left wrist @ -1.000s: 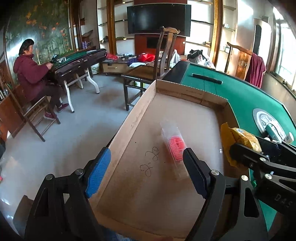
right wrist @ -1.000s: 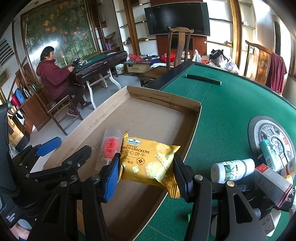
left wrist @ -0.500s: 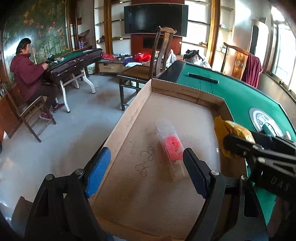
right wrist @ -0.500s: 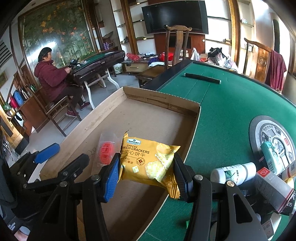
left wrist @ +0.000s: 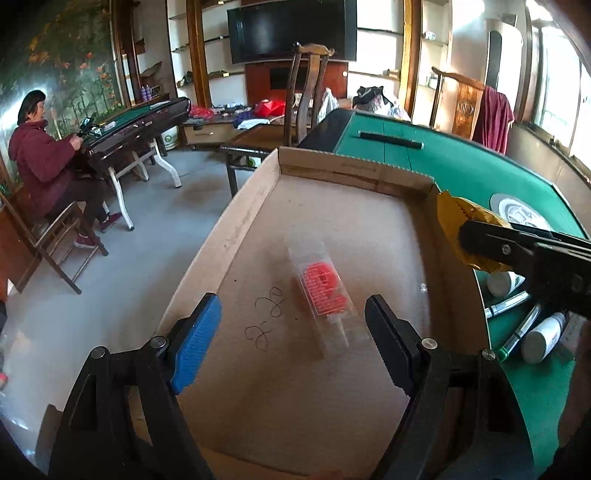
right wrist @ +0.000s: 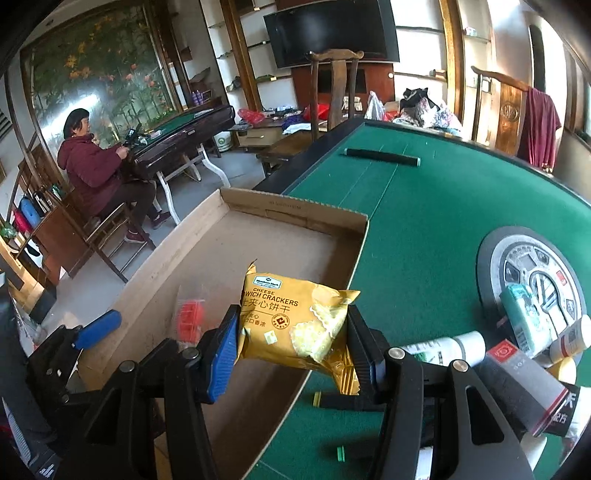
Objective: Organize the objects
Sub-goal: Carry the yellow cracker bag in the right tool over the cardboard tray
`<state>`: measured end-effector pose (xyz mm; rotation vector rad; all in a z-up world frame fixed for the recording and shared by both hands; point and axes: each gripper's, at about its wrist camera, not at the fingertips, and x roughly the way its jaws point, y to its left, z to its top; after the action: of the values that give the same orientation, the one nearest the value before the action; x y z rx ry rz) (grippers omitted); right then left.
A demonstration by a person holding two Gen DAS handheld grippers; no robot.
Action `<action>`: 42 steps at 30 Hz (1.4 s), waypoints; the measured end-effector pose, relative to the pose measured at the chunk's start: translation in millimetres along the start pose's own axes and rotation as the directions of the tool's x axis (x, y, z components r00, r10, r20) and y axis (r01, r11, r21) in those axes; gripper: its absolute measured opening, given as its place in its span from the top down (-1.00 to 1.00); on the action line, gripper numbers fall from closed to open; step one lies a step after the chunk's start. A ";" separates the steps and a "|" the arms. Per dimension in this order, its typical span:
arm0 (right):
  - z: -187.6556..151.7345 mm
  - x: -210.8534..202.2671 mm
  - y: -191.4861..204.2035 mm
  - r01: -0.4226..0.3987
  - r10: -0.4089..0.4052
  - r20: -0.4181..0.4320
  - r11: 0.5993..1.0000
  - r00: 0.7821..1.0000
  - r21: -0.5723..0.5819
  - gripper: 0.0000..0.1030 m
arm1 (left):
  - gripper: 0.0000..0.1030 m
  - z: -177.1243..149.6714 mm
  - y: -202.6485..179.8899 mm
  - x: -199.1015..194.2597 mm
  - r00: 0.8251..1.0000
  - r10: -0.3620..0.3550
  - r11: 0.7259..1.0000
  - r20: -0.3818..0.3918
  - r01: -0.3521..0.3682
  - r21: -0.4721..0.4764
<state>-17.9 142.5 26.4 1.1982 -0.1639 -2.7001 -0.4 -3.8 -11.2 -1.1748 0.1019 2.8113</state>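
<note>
While your right gripper [right wrist: 291,343] hangs over the right wall of the cardboard tray [right wrist: 295,218], its fingers pinch one yellow cracker packet [right wrist: 295,325] by both side edges, clear of the tray floor. Your left gripper [left wrist: 291,343] is over the tray's near end, fingers spread wide and holding nothing.

Count in the tray: one item, a clear sachet with red contents [left wrist: 325,288], flat on the floor ahead of your left fingers, just beside the "2-2" scribble [left wrist: 266,314].

Count on the green table [right wrist: 424,206], right of the tray: two white bottles on their sides [left wrist: 543,336], two pen-like sticks [left wrist: 517,332] between them, one grey-and-red box [right wrist: 524,384], one teal packet [right wrist: 522,317] on the round centre disc [right wrist: 491,258]. More stuff at the right edge, too cropped to count. One dark bar [right wrist: 380,157] lies far across the table.

Room: one woman in maroon [right wrist: 96,173] sits at a second table [right wrist: 184,125]; one TV [right wrist: 332,29] on the wall.
</note>
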 end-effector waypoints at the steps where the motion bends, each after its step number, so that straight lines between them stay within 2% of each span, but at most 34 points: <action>1: -1.5 -1.6 -0.2 0.007 -0.007 0.002 1.000 1.000 -0.002 -0.07 | -0.58 0.2 -1.1 0.3 1.000 -0.001 1.000 -0.006 0.001 0.001; 3: -5.1 -8.6 -2.5 0.030 -0.030 0.019 1.000 0.999 -0.003 -0.07 | -0.58 -0.9 -6.5 -6.0 1.000 -0.008 1.000 0.006 0.008 0.011; 6: -19.1 -29.2 -10.1 0.055 -0.055 0.055 0.998 0.997 -0.008 -0.07 | -0.58 -4.8 -26.5 -27.1 0.994 -0.085 0.994 0.063 0.080 0.068; 9: -37.6 -59.6 -24.0 0.094 -0.095 0.111 0.995 0.989 0.012 -0.07 | -0.58 -10.2 -58.4 -49.7 0.984 -0.132 0.979 0.115 0.112 0.170; 11: -55.1 -85.6 -37.5 0.151 -0.154 0.155 0.988 0.976 0.028 -0.07 | -0.58 -17.2 -82.0 -64.6 0.975 -0.174 0.960 0.139 0.137 0.244; 15: -81.0 -117.9 -72.0 0.233 -0.245 0.166 0.968 0.955 0.090 -0.07 | -0.58 -28.6 -120.9 -75.3 0.961 -0.251 0.923 0.117 0.200 0.329; 19: -96.8 -134.9 -95.9 0.276 -0.295 0.153 0.952 0.943 0.132 -0.07 | -0.58 -38.9 -151.2 -74.9 0.951 -0.302 0.890 0.064 0.258 0.375; 22: -101.9 -137.5 -109.1 0.280 -0.302 0.140 0.947 0.943 0.157 -0.07 | -0.58 -42.3 -165.8 -76.0 0.952 -0.302 0.882 0.059 0.256 0.395; 27: -103.7 -136.3 -117.1 0.269 -0.294 0.139 0.947 0.946 0.174 -0.07 | -0.58 -42.7 -167.1 -78.1 0.953 -0.299 0.881 0.052 0.254 0.400; 42: -104.8 -133.7 -106.0 0.261 -0.281 0.135 0.954 0.950 0.145 -0.07 | -0.58 -40.7 -158.3 -78.4 0.951 -0.304 0.888 0.058 0.261 0.378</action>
<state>135.1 271.4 34.5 1.1155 -0.2063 -3.0677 100.7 144.9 12.1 -0.8605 0.3953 2.4543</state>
